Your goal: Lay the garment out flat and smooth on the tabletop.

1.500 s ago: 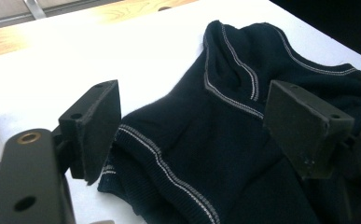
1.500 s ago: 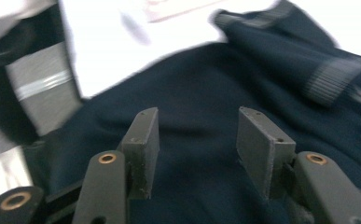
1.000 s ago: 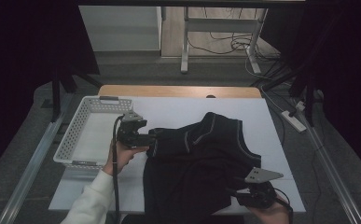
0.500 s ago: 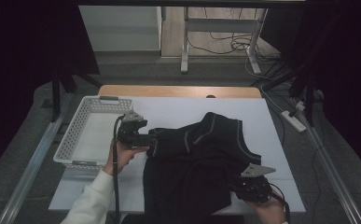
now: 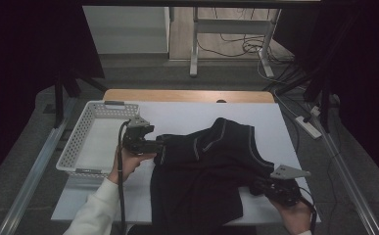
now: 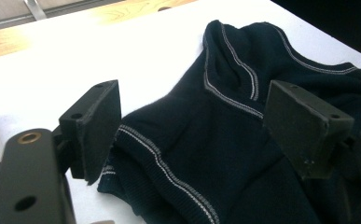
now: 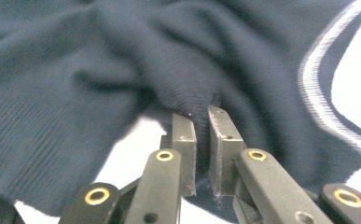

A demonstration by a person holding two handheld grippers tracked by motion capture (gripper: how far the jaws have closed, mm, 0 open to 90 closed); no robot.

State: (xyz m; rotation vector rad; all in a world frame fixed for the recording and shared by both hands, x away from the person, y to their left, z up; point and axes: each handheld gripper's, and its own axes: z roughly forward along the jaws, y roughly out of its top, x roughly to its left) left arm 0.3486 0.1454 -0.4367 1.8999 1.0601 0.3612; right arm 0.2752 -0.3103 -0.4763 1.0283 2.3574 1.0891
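A dark navy knit vest (image 5: pixel 211 166) with white-striped trim lies crumpled on the white table (image 5: pixel 187 117). My left gripper (image 5: pixel 158 145) sits at the vest's left edge. In the left gripper view, my left gripper (image 6: pixel 197 126) is open, its pads (image 6: pixel 94 123) wide apart over the ribbed, striped edge of the vest (image 6: pixel 206 154). My right gripper (image 5: pixel 256 187) is at the vest's lower right, near the front edge of the table. In the right gripper view, my right gripper (image 7: pixel 201 116) is shut on a bunched fold of the vest (image 7: pixel 122 65).
A white perforated basket (image 5: pixel 74 139) stands on the table's left side, right beside my left hand. A strip of bare wood (image 5: pixel 187 95) runs along the table's far edge. On the floor to the right lies a power strip (image 5: pixel 307 125) with cables.
My right gripper has shifted slightly to the right and away from me, still holding the vest fold. The left gripper has stayed in place.
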